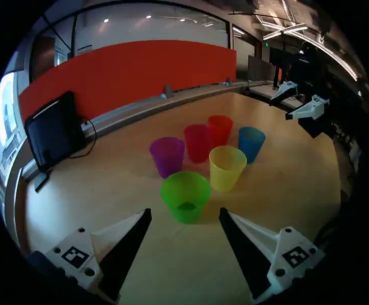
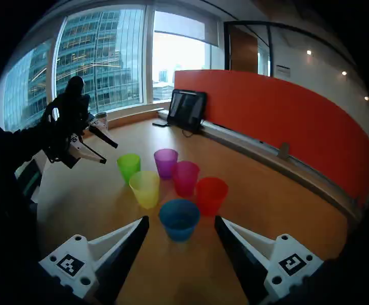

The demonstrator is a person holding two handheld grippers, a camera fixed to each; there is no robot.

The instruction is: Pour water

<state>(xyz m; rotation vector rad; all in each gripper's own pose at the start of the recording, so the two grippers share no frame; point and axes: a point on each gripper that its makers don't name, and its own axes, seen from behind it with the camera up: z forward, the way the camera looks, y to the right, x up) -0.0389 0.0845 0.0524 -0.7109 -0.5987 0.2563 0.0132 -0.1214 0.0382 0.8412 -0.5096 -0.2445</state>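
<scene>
Beyond blue cup (image 2: pixel 179 218) — windows (image 2: pixel 103 61), left gripper (image 2: pixel 110 154) spread

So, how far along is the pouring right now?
Done: nothing visibly. In hand: nothing; the left hand-held gripper is open, facing the translucent green plastic cup, the right hand-held gripper open, facing the translucent blue plastic cup. Still to do: grasping, lifting, pouring.

Wooden table (image 1: pixel 296 173) with six coloured cups (image 1: pixel 227 166) clustered together, black monitor (image 1: pixel 54 129) near its edge
</scene>
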